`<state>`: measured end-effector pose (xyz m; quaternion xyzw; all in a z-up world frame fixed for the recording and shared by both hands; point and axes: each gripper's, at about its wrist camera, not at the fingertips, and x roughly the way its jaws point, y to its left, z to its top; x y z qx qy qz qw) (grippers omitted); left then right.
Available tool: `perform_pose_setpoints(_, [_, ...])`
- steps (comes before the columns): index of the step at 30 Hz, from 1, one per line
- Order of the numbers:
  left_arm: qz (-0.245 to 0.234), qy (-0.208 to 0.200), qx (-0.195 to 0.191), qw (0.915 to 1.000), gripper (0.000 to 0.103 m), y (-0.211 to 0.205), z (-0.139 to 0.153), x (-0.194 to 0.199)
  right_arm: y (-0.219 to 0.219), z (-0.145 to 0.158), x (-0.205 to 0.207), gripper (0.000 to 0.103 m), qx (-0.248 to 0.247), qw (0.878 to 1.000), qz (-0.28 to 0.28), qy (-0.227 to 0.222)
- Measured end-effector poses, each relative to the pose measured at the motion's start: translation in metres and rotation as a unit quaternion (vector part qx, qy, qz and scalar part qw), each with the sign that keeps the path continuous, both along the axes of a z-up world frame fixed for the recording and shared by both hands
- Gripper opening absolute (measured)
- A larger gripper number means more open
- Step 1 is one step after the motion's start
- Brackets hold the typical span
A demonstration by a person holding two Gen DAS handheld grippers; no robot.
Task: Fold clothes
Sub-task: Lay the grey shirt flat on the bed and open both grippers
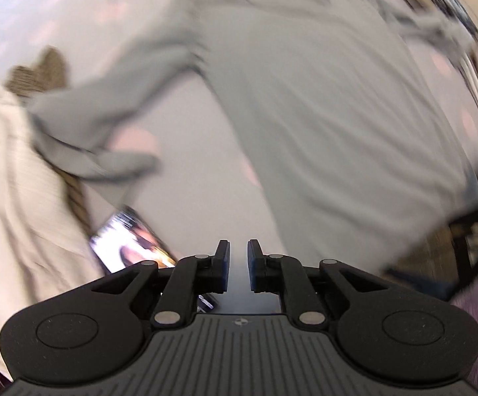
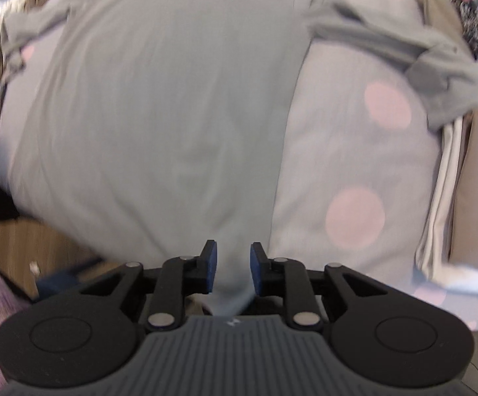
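Both my grippers, left [image 1: 238,257] and right [image 2: 231,264], stand parted with nothing pinched, the right straddling the hem of the grey shirt [image 2: 159,105] spread flat on the dotted sheet [image 2: 354,165]. A phone [image 1: 130,244] and beige clothes [image 1: 11,178] crowd its left sleeve; folded laundry [image 2: 443,198] hems the right edge.

Shirt [image 2: 159,115] flat on bedsheet [image 2: 354,165]; phone [image 1: 130,244] left of shirt.

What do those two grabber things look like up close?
Both look alike. The left gripper and the right gripper each have a grey ribbed body, black rounded arms with silver pins, and two black jaws lined with blue pads. A tiny mark sits on each body. No cables or sleeves show.
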<state>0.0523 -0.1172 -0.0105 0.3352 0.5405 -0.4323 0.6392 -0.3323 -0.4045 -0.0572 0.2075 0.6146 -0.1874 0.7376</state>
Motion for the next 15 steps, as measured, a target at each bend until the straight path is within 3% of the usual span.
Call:
perform_pose_setpoints(6, [0.069, -0.041, -0.045, 0.9958, 0.009, 0.004, 0.01, 0.047, -0.014, 0.005, 0.037, 0.024, -0.04, 0.998, -0.018, -0.046])
perform_pose_setpoints(15, [0.157, -0.096, -0.078, 0.9799, 0.009, 0.019, -0.009, 0.109, -0.02, 0.011, 0.112, 0.028, -0.06, 0.991, -0.028, -0.118])
